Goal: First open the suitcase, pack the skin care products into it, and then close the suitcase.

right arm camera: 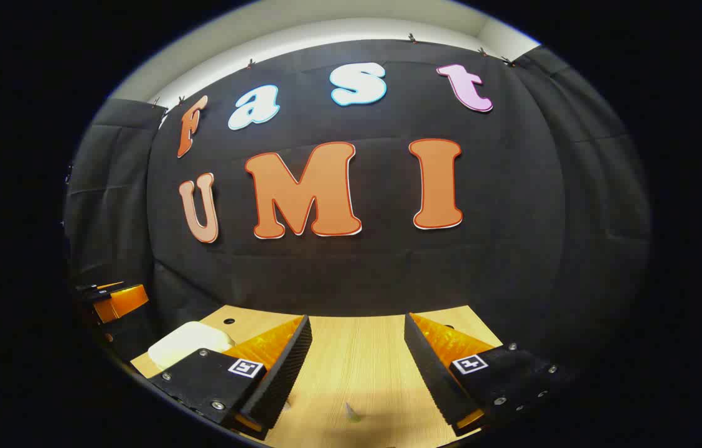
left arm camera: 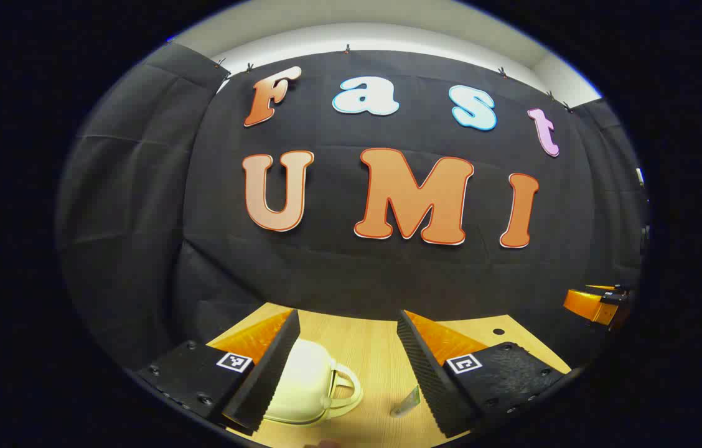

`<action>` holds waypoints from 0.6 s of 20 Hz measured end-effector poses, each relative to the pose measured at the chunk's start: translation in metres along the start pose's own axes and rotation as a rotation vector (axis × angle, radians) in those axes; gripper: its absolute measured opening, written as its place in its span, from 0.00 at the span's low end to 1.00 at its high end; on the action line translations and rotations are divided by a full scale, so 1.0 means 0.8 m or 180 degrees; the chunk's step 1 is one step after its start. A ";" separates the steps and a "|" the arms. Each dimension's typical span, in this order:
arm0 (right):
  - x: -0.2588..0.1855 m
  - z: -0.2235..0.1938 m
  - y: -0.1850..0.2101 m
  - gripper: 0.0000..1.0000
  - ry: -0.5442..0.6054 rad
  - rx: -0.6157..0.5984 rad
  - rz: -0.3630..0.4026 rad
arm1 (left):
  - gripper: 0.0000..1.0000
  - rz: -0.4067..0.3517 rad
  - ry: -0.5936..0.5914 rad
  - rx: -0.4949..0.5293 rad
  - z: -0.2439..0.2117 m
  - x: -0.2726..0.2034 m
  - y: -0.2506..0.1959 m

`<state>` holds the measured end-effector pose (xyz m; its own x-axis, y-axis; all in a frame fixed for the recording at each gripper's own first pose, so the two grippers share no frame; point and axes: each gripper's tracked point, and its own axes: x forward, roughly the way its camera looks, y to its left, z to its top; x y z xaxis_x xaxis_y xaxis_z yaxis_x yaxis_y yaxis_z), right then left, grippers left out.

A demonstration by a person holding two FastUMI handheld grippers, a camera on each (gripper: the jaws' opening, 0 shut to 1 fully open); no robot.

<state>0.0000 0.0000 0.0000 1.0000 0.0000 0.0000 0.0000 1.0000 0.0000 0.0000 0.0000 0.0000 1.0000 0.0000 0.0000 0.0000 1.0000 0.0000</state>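
Note:
A small cream suitcase (left arm camera: 304, 382) with a looped handle lies on the wooden table (left arm camera: 369, 348), low in the left gripper view; its lid looks down. My left gripper (left arm camera: 348, 317) is open above it, the left finger covering the case's left side. A small pale greenish item (left arm camera: 406, 401), maybe a skin care tube, stands by the right finger. In the right gripper view my right gripper (right arm camera: 357, 320) is open over the bare table (right arm camera: 357, 361), the suitcase (right arm camera: 189, 342) sits off to its left, and a small pointed item (right arm camera: 351, 410) shows near the bottom edge.
The black cloth wall closes off the back of the table in both views. The other gripper (left arm camera: 597, 305) hangs at the far right of the left gripper view; the left one (right arm camera: 114, 302) hangs at the far left of the right gripper view. A small hole (left arm camera: 498, 331) marks the tabletop.

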 end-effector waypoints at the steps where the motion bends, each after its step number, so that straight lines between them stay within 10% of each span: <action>1: 0.003 -0.002 -0.001 0.95 0.0004 -0.0013 0.0030 | 0.97 0.0021 0.0010 -0.0011 -0.002 -0.001 -0.003; 12: 0.012 -0.001 0.006 0.95 -0.0038 -0.0080 -0.0139 | 0.97 -0.0184 0.0108 0.0146 -0.008 0.033 -0.012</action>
<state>0.0095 0.0050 -0.0009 0.9990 -0.0434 0.0124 0.0437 0.9987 -0.0250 0.0262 -0.0094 -0.0063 0.9978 -0.0571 -0.0351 0.0586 0.9973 0.0450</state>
